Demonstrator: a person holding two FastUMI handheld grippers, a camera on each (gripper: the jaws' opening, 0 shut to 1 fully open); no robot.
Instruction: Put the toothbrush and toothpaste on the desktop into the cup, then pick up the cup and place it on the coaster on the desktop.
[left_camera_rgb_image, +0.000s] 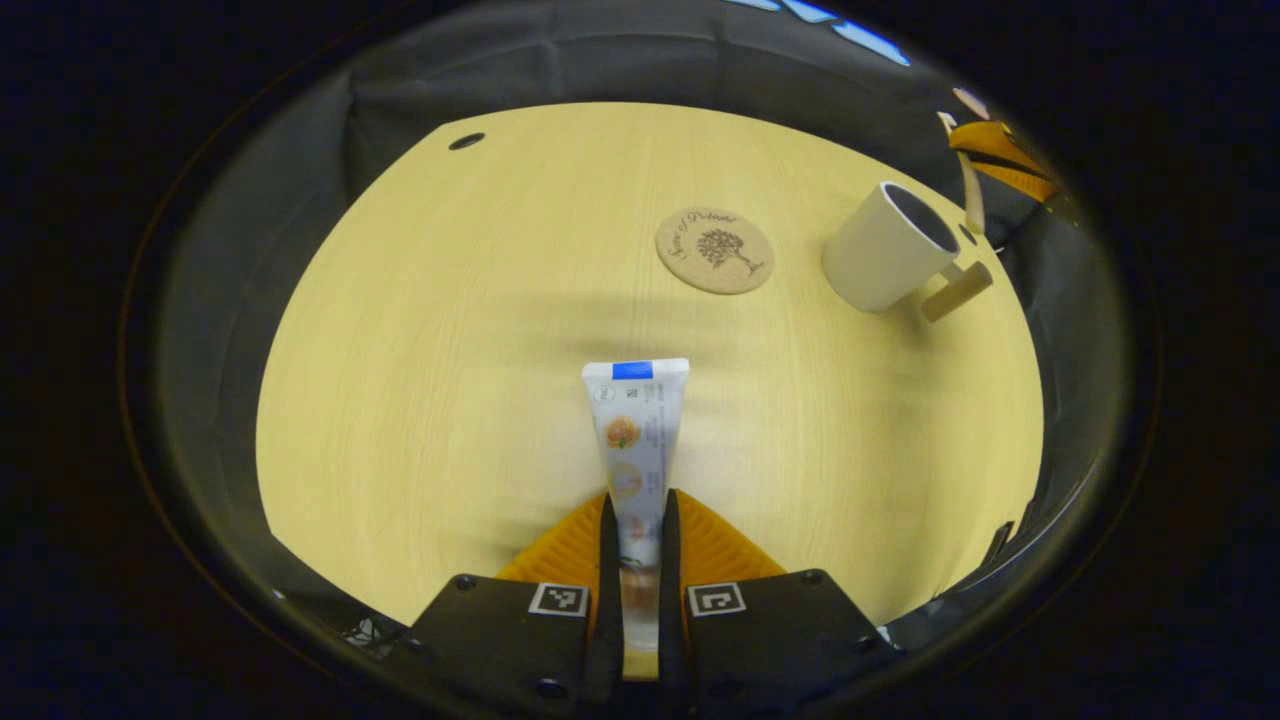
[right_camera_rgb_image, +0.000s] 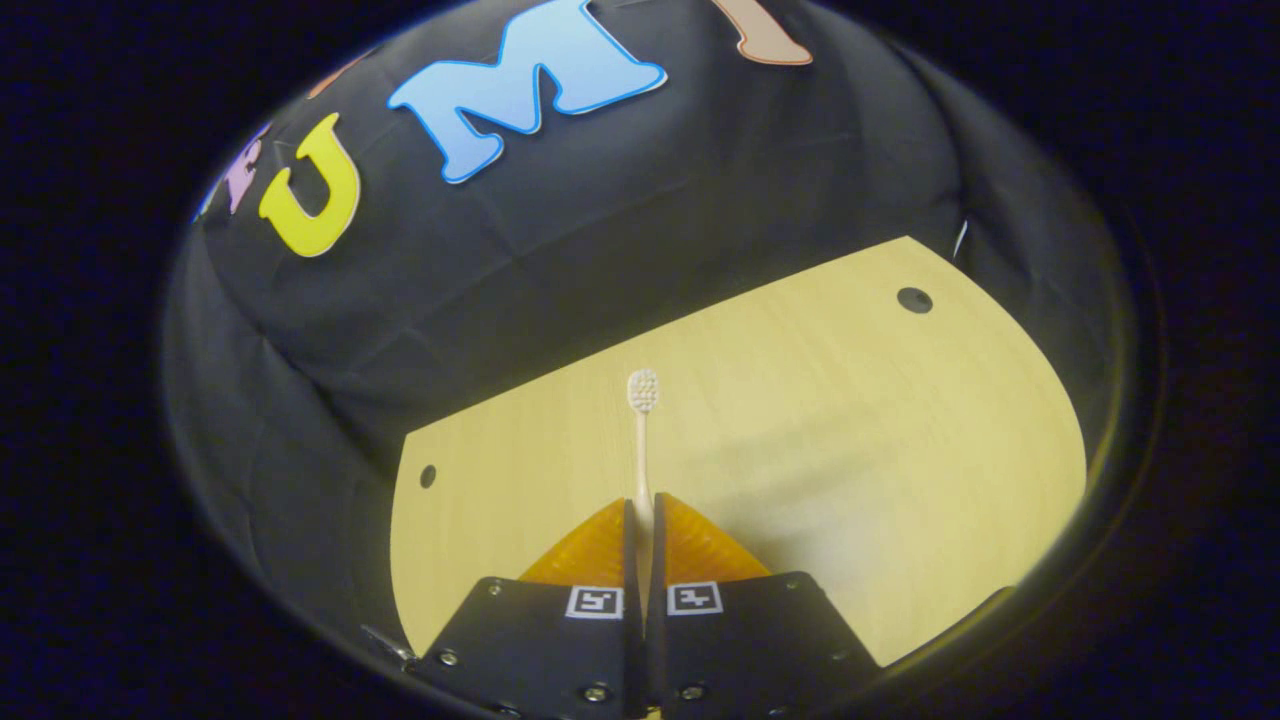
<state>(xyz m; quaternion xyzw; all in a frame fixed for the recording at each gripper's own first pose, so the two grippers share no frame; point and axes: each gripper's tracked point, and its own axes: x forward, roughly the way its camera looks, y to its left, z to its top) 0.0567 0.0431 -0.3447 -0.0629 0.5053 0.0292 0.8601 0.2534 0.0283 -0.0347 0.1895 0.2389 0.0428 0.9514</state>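
My left gripper (left_camera_rgb_image: 637, 515) is shut on a white toothpaste tube (left_camera_rgb_image: 637, 430), which sticks forward above the pale wooden table (left_camera_rgb_image: 420, 400). Beyond the tube lies a round cork coaster (left_camera_rgb_image: 715, 250). Right of the coaster stands a white cup (left_camera_rgb_image: 885, 255) with a wooden handle (left_camera_rgb_image: 955, 292), its mouth open. At the far right edge of the left gripper view the other gripper (left_camera_rgb_image: 990, 150) shows with a thin handle in it. In the right gripper view my right gripper (right_camera_rgb_image: 643, 520) is shut on a pale toothbrush (right_camera_rgb_image: 642, 430), bristle head pointing away over the table (right_camera_rgb_image: 850, 420).
Black cloth walls the booth behind the table (right_camera_rgb_image: 600, 250). Small dark holes mark the tabletop near its corners (left_camera_rgb_image: 466, 141) (right_camera_rgb_image: 914, 299) (right_camera_rgb_image: 428, 476). The table's edges drop off close on the left and right in both views.
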